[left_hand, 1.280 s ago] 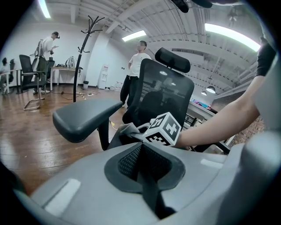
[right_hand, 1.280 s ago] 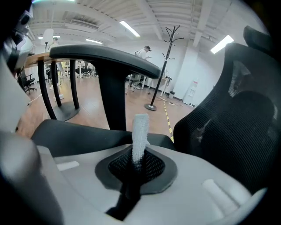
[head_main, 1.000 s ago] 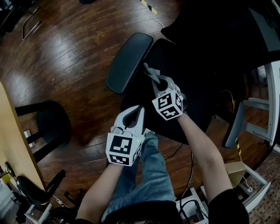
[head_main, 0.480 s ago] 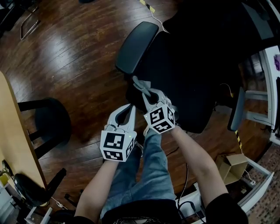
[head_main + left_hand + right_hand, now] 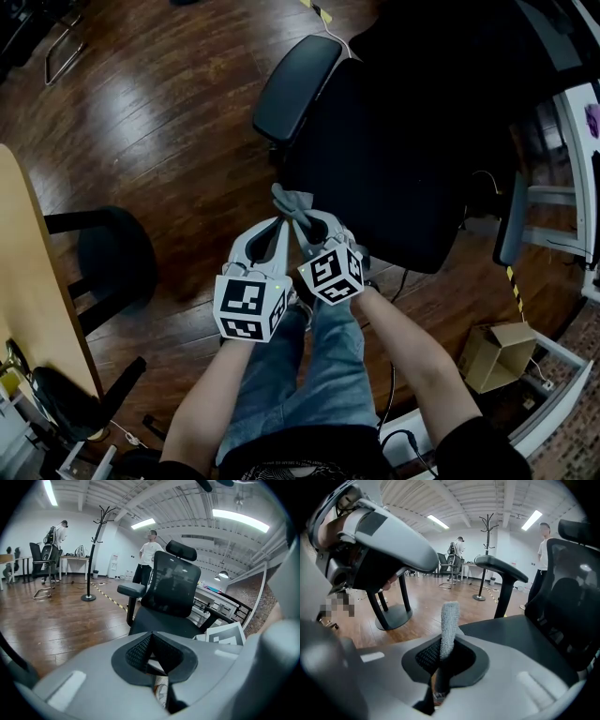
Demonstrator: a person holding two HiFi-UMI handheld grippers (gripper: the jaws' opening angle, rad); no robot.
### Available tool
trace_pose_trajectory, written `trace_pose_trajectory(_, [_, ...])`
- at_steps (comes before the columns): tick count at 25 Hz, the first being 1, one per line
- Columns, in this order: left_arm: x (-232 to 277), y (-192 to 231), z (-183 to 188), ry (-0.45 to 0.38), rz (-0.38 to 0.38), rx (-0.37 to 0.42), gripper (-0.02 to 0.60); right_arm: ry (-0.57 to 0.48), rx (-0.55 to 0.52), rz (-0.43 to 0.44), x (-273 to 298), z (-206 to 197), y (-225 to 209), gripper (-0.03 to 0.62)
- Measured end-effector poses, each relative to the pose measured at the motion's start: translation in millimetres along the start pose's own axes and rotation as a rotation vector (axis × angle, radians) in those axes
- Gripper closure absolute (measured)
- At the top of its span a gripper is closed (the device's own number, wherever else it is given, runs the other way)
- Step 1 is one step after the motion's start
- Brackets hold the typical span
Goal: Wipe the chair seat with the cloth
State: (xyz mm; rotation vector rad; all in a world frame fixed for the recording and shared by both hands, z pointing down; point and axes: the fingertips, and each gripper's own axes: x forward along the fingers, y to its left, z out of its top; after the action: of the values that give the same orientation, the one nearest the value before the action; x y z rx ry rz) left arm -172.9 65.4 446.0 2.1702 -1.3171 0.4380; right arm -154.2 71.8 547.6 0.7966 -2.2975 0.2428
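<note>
The black office chair's seat fills the upper middle of the head view, and its left armrest lies beyond it. A grey cloth sticks out of my right gripper, which is shut on it just off the seat's front-left corner. In the right gripper view the cloth stands upright between the jaws, with the seat to the right. My left gripper sits close beside the right one, shut and holding nothing. In the left gripper view the chair's seat lies straight ahead.
A black stool stands to the left on the wooden floor, near a wooden desk edge. The chair's other armrest and a cardboard box are on the right. A person and a coat rack stand far behind the chair.
My right gripper has drawn back with the cloth, from over the seat near the armrest to the seat's front-left corner, and now sits beside the left gripper.
</note>
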Motion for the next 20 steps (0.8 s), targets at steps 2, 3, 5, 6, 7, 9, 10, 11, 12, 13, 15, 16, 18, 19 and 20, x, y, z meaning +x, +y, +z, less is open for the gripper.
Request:
trace_pose_trajectory(2, [0.2,-1.7,-1.0,0.001,-0.002,0.001,0.577,-0.004,0.0,0.002,0.0,0.2,1.6,0.585])
trace_pose_trajectory(3, [0.4,-2.5,-1.3,0.002,-0.002,0.002,0.577,-0.007,-0.001,0.002,-0.3,0.8,1.5,0.585])
trace_pose_trajectory(5, [1.0,-4.4,-1.1,0.002,-0.004,0.003,0.577,-0.013,-0.002,0.0,-2.4,2.3,-0.4,0.585])
trace_pose_trajectory(6, [1.4,-5.4,-0.5,0.001,-0.004,0.003,0.577,-0.017,-0.002,-0.002,-4.2,3.3,-2.0,0.585])
trace_pose_trajectory(7, [1.9,-6.8,0.6,-0.001,-0.005,0.003,0.577,-0.023,-0.001,-0.004,-6.6,4.6,-4.0,0.585])
trace_pose_trajectory(9, [4.0,-10.4,4.0,-0.007,-0.007,0.002,0.577,-0.04,-0.002,-0.011,-12.8,8.7,-10.9,0.585])
trace_pose_trajectory(10, [6.2,-12.6,6.1,-0.01,-0.009,0.002,0.577,-0.051,-0.003,-0.017,-16.4,11.7,-16.4,0.585])
trace_pose_trajectory(11, [9.1,-14.8,8.5,-0.012,-0.012,0.002,0.577,-0.063,-0.006,-0.025,-20.1,15.2,-23.9,0.585])
trace_pose_trajectory(12, [12.6,-17.1,11.3,-0.014,-0.014,0.003,0.577,-0.075,-0.011,-0.036,-23.6,19.3,-33.2,0.585])
trace_pose_trajectory(13, [16.5,-19.4,14.6,-0.017,-0.017,0.004,0.577,-0.086,-0.018,-0.049,-26.9,23.5,-44.2,0.585])
trace_pose_trajectory(15, [24.8,-24.8,21.6,-0.02,-0.024,0.006,0.577,-0.096,-0.034,-0.079,-32.6,29.9,-70.5,0.585])
trace_pose_trajectory(16, [29.3,-28.2,25.0,-0.021,-0.028,0.006,0.577,-0.094,-0.041,-0.096,-35.1,31.0,-85.6,0.585])
trace_pose_trajectory(18, [39.6,-36.1,32.1,-0.023,-0.033,0.002,0.577,-0.084,-0.056,-0.127,-39.4,30.9,-117.6,0.585])
trace_pose_trajectory(19, [45.7,-40.5,36.9,-0.024,-0.034,-0.002,0.577,-0.077,-0.063,-0.142,-41.2,31.0,-134.3,0.585])
trace_pose_trajectory(20, [52.3,-45.7,42.9,-0.028,-0.037,-0.004,0.577,-0.072,-0.069,-0.157,-43.0,31.6,-151.4,0.585])
